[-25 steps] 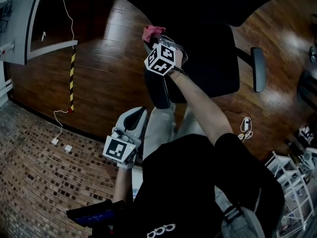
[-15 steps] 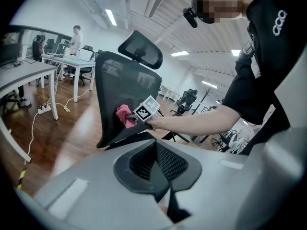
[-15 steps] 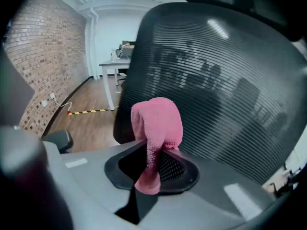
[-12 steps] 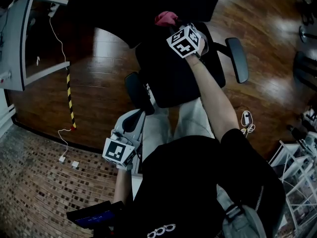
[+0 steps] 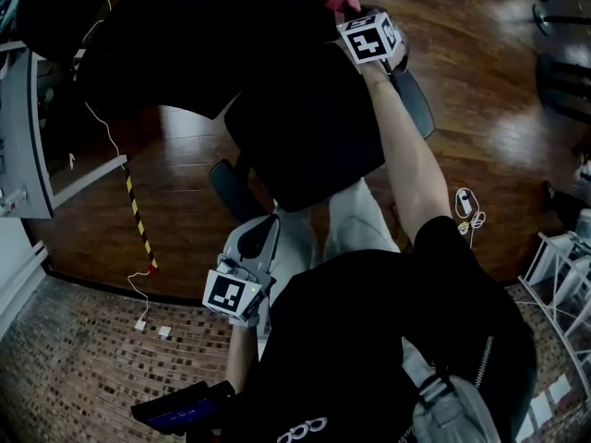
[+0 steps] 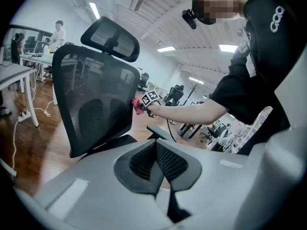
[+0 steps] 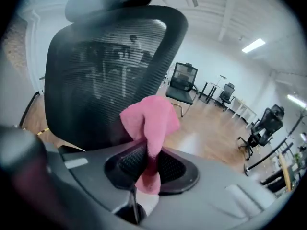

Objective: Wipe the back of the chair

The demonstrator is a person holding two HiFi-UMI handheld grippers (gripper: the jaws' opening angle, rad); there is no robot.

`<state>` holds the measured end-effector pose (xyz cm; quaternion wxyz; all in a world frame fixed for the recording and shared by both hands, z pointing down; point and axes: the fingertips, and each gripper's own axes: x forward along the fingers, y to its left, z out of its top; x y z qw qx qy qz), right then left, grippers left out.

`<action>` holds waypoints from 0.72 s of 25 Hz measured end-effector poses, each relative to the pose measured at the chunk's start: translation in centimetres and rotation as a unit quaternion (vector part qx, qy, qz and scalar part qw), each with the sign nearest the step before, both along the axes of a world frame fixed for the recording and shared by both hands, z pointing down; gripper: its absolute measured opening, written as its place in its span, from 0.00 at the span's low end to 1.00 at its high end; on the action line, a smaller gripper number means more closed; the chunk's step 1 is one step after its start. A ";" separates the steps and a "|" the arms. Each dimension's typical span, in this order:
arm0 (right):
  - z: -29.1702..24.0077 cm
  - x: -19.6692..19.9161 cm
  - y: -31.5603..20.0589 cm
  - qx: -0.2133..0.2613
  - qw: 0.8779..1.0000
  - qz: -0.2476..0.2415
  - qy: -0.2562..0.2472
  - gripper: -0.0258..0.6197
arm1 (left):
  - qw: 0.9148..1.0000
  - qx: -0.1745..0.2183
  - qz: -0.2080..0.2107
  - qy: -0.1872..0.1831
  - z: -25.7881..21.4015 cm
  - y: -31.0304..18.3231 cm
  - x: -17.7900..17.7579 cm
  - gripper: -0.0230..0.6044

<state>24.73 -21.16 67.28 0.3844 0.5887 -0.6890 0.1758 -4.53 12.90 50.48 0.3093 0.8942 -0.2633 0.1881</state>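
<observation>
Chair back [image 7: 110, 71], black mesh with a headrest [image 6: 111, 41], stands upright on the wood floor [image 5: 480, 109] in front of me. Pink cloth [image 7: 148, 121] is pressed against the mesh at its side edge, around mid-height. My right gripper [image 7: 145, 158] has its tongs pinching the cloth, arm stretched forward. My left gripper [image 6: 156, 150] is held low by my body, well apart from the back, tongs pressed together with nothing between them.
</observation>
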 end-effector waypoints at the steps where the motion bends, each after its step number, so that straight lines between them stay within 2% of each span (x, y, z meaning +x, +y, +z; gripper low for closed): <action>1: -0.7 0.2 -0.2 0.007 1.000 0.004 -0.001 0.12 | 1.000 0.000 0.003 0.002 -0.1 0.0 0.2 0.02; 5: -2.5 -3.5 -0.4 0.020 0.999 -0.033 0.005 0.12 | 1.000 -0.001 0.006 0.014 -0.4 -0.5 -0.6 0.02; 10: -3.4 -14.7 -0.4 0.035 0.994 -0.104 -0.008 0.12 | 1.000 -0.007 0.007 -0.025 -0.2 -0.7 -4.8 0.02; 12: -3.7 -18.9 0.1 0.035 0.990 -0.135 -0.017 0.12 | 1.000 -0.005 0.008 -0.024 0.2 -1.1 -5.7 0.02; 15: -5.0 -27.1 1.3 0.033 0.979 -0.201 -0.032 0.12 | 1.000 -0.002 -0.005 -0.024 -0.1 -1.1 -7.5 0.02; 18: -6.7 -34.6 3.9 0.039 0.961 -0.271 -0.048 0.12 | 1.000 -0.005 -0.014 -0.021 -0.8 -0.3 -8.6 0.02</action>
